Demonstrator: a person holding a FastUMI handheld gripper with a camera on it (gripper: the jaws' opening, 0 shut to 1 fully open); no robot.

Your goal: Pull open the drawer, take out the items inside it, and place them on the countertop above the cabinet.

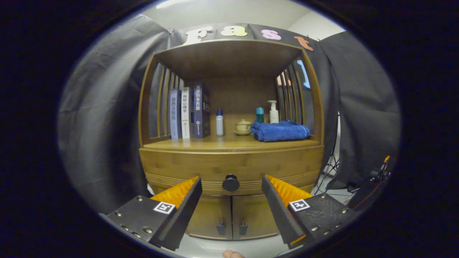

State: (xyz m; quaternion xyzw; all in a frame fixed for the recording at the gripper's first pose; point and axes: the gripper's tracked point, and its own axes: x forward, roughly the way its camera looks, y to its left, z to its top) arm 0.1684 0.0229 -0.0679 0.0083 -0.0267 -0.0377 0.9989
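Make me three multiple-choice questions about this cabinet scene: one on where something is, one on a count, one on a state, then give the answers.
1. Where does the blue towel lie?
A. on the countertop, in front of the pump bottle
B. on the floor
C. on top of the books

2. How many books stand upright on the countertop?
A. one
B. three
C. six

3. What state is the drawer in?
A. pulled fully out
B. removed
C. closed

Answers:
1 A, the folded towel rests on the shelf surface at its right end, with the pump bottle behind it.
2 B, three spines stand side by side by the left slats.
3 C, the drawer front sits flush with the cabinet, and its round knob lies ahead between the fingers of the open gripper, untouched.
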